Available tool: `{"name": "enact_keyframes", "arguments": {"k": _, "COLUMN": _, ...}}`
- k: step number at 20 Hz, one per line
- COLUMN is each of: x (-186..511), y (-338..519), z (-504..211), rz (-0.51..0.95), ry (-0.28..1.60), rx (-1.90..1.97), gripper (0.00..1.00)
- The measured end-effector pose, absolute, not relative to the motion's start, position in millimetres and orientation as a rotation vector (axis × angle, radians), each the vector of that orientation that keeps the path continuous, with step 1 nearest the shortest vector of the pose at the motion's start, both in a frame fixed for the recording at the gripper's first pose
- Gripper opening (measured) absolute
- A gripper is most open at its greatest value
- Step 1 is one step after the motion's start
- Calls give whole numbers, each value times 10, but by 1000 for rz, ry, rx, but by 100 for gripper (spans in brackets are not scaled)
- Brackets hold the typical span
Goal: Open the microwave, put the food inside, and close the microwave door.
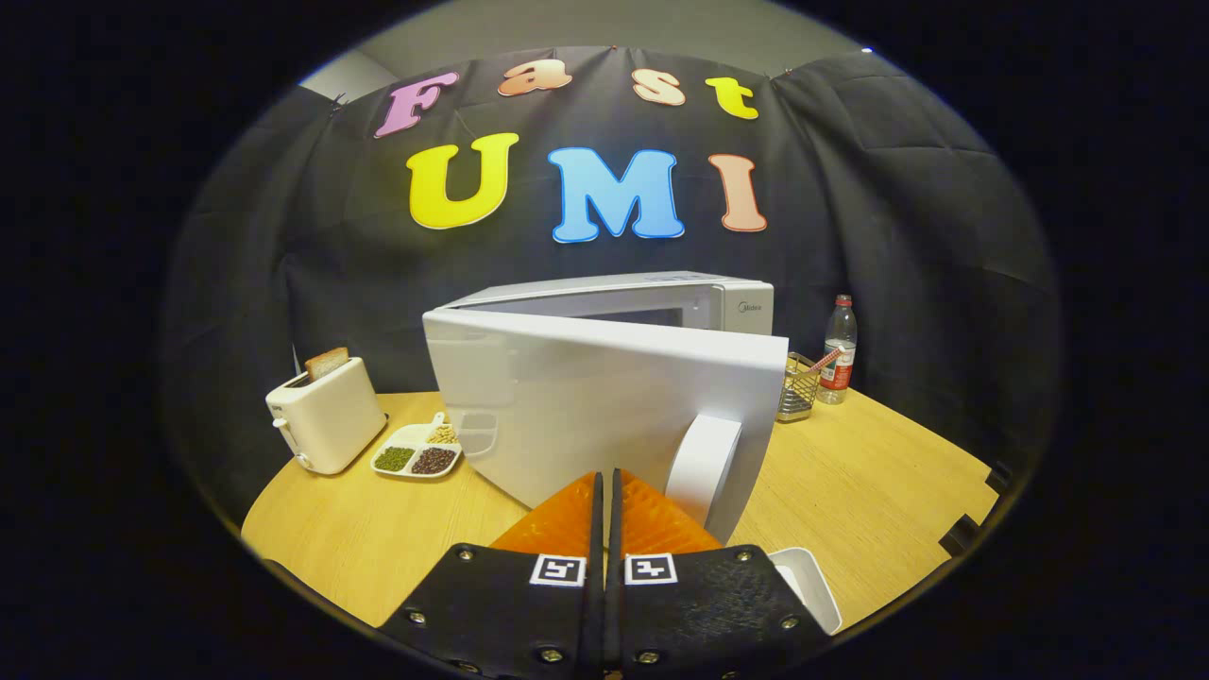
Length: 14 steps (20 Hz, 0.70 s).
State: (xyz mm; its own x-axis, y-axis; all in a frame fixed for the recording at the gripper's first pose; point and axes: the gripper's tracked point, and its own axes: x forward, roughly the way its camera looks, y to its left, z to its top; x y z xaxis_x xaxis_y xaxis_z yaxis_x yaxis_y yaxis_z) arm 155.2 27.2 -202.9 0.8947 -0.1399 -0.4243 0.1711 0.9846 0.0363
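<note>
Behind the closed tongs point(604, 477), the microwave door point(604, 406) hides the cavity.

The gripper point(604, 477), fingers pressed together with nothing between, points at the microwave's point(727, 302) half-open door point(586, 406) beside its handle point(701, 467). A toaster point(326, 416) and divided dish point(417, 451) share the tabletop point(869, 472).
</note>
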Motion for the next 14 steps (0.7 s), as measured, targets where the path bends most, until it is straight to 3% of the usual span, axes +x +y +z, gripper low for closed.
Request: {"name": "enact_keyframes", "arguments": {"k": 14, "x": 2380, "y": -277, "z": -2073, "rz": -268, "ry": 438, "rx": 80, "gripper": 1}}
